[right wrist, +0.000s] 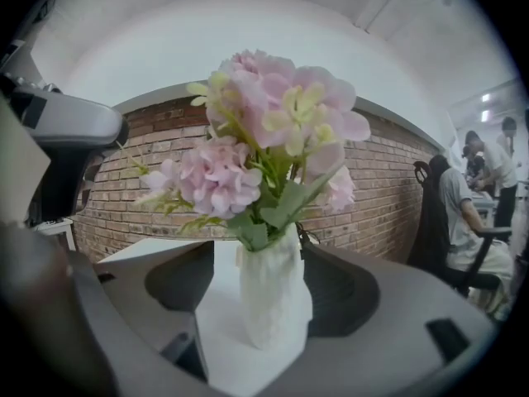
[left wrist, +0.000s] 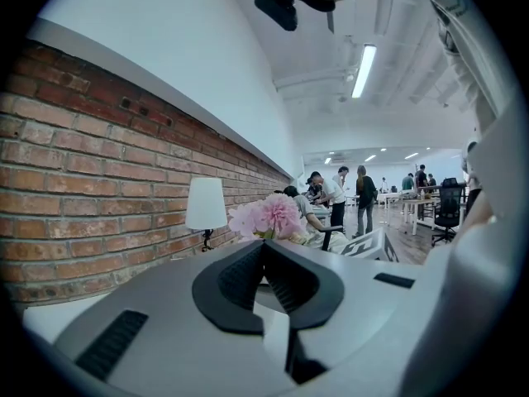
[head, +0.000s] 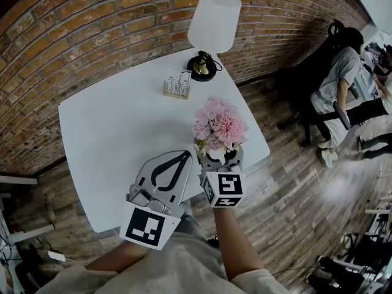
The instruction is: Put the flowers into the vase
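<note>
A bunch of pink flowers (head: pixel 219 126) stands upright in a white textured vase (right wrist: pixel 273 296) near the right front edge of the white table (head: pixel 116 133). My right gripper (head: pixel 219 156) is open, its jaws on either side of the vase (right wrist: pixel 260 255). The left pad is clearly apart from the vase; the right pad is close beside it. In the head view the blooms and the gripper hide most of the vase. My left gripper (head: pixel 184 155) hovers just left of it, shut with nothing in it (left wrist: pixel 263 245). The flowers (left wrist: pixel 266 217) show beyond its tips.
A white-shaded lamp (head: pixel 211 26) and a small holder (head: pixel 177 84) stand at the table's far side by the brick wall (head: pixel 92 35). The table's right edge runs close to the vase. A person sits on a chair (head: pixel 343 72) to the right, on wooden floor.
</note>
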The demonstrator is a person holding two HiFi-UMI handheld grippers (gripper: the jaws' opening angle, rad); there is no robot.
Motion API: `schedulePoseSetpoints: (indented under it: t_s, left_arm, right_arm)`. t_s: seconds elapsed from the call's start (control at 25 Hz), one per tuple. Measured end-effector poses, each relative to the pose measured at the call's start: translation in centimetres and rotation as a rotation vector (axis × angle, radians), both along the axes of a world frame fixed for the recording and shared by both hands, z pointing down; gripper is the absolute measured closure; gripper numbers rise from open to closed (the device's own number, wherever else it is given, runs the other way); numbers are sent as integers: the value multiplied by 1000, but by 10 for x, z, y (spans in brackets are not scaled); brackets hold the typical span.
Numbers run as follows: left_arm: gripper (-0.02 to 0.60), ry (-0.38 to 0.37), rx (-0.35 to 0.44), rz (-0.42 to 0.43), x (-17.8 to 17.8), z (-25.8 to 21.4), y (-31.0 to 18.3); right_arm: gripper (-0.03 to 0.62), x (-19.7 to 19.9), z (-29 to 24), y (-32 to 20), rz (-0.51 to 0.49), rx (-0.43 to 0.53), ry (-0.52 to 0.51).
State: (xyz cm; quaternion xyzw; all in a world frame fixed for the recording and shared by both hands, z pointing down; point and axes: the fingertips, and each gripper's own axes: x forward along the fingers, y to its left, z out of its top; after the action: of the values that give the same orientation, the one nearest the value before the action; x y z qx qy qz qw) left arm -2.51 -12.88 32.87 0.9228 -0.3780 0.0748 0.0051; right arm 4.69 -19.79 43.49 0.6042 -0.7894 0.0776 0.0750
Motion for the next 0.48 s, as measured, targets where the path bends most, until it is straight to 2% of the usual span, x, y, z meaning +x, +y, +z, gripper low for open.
schedulePoseSetpoints:
  t_s: [0.28, 0.4, 0.48]
  left_arm:
    - [572, 4, 0, 7, 4, -2, 6]
    - [572, 5, 5, 13, 5, -3, 8]
    - [572, 8, 7, 16, 7, -4, 9]
  right_arm:
    - [277, 5, 13, 17, 11, -43, 5]
    - [335, 6, 11, 27, 13, -38, 12]
    - [417, 6, 7, 34, 15, -17, 26]
